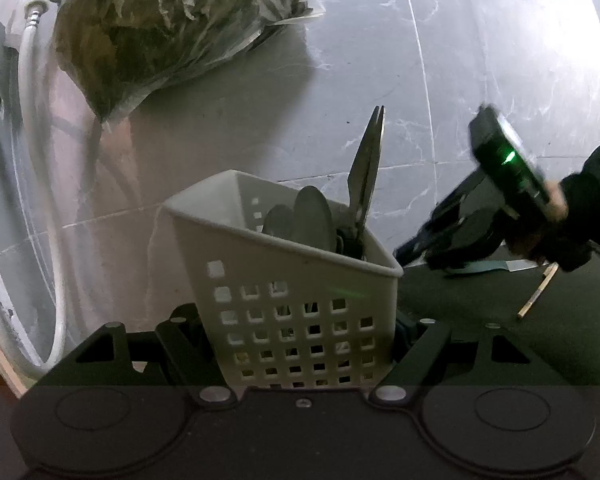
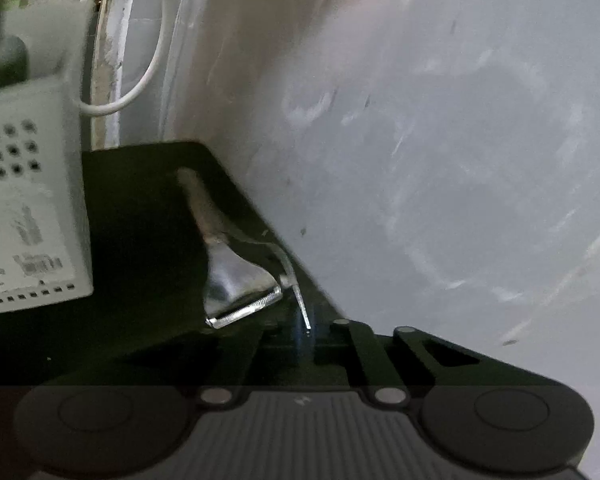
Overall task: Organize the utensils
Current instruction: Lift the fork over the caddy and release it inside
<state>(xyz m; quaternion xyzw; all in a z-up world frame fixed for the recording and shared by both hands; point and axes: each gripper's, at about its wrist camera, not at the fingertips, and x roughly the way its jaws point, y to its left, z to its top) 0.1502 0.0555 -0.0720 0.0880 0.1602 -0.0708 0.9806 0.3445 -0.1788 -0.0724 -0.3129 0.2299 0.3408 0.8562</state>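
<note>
Left gripper (image 1: 300, 344) clamped on the white perforated caddy (image 1: 296, 292), one finger (image 1: 180, 336) against each side wall, low on the body. Caddy upright on the dark counter (image 1: 480, 300), by the grey marble-tiled wall (image 1: 480, 60). Inside it: scissors (image 1: 366, 168) standing blades-up and leaning right, two dark rounded utensil heads (image 1: 314, 216) beside them; handles hidden below the rim. Right gripper (image 1: 416, 246) seen from the left wrist view low over the counter, right of the caddy, near a thin wooden stick (image 1: 538, 290) lying flat. From the right wrist view, a metal peeler (image 2: 236, 276) lies on the counter just ahead of the right gripper, head toward the camera, handle pointing away; whether the fingers touch it cannot be told, nor how far they stand apart, as the tips are lost in blur and shadow. Caddy at left of that view. White hoses (image 1: 32, 200) and a bag of greens (image 1: 160, 20) against the wall behind.
</note>
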